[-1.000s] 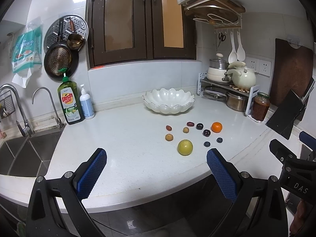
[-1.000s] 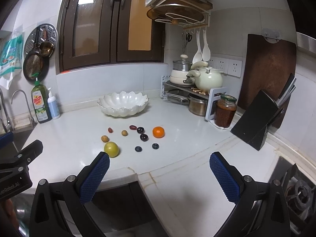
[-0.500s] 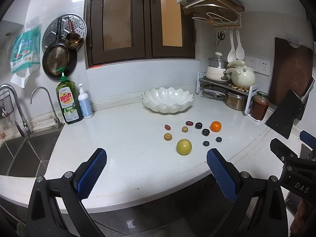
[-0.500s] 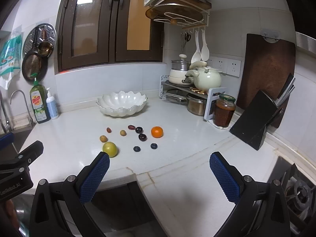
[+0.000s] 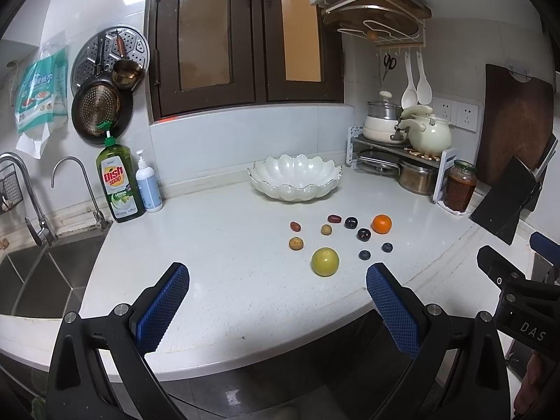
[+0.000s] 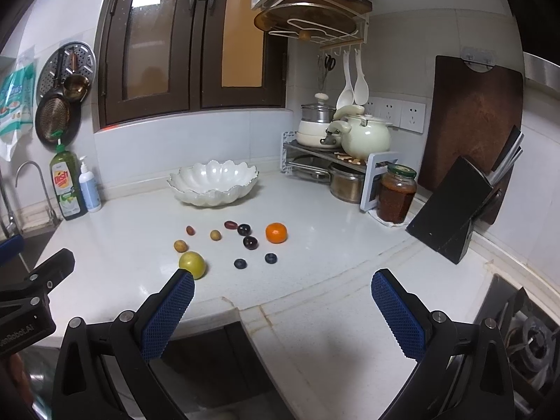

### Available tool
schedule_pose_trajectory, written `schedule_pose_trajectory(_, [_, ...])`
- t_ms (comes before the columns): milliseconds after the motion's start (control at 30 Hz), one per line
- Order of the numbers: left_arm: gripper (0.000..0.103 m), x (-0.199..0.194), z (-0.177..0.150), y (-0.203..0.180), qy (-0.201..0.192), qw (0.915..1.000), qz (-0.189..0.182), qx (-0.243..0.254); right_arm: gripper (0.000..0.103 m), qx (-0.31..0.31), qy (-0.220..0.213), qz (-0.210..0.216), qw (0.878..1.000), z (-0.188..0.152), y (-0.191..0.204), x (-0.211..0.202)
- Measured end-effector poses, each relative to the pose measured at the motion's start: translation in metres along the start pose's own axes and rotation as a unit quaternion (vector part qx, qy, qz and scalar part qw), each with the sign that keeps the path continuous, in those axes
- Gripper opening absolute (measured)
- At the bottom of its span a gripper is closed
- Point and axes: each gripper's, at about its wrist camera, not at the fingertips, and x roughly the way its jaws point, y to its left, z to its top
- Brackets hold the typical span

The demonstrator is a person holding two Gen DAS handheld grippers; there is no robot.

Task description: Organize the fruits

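1. A sink sits at the far left, with a green dish soap bottle and a white pump bottle standing side by side on the white counter next to it
2. The left gripper hangs over the counter's front edge with its jaws spread wide and nothing between the blue pads
3. A white scalloped bowl stands empty near the back wall, behind the fruit
4. The fruit lies loose on the counter in front of the bowl: at the left a small reddish fruit and a small brown fruit, then a yellow-green round fruit nearest the front edge, with a small tan fruit behind it
5. Further right come a dark red oval fruit, 2 dark plums close together, 2 blueberries near the front, and an orange at the right end
6. The right gripper hangs over the counter corner, jaws wide apart and holding nothing; in its view the left pad overlaps the yellow-green fruit's lower edge, contact unclear
7. A rack of pots, a jar and a black knife block stand at the right
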Motion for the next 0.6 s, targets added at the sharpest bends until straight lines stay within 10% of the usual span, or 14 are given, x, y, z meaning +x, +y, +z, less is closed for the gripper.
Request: schedule_pose_trajectory(600, [0.103, 0.024, 0.004, -0.011, 0.018, 0.9998, -0.011, 0.005, 0.102, 0.006, 0.027, 0.000, 1.000, 0.005, -0.005, 0.028])
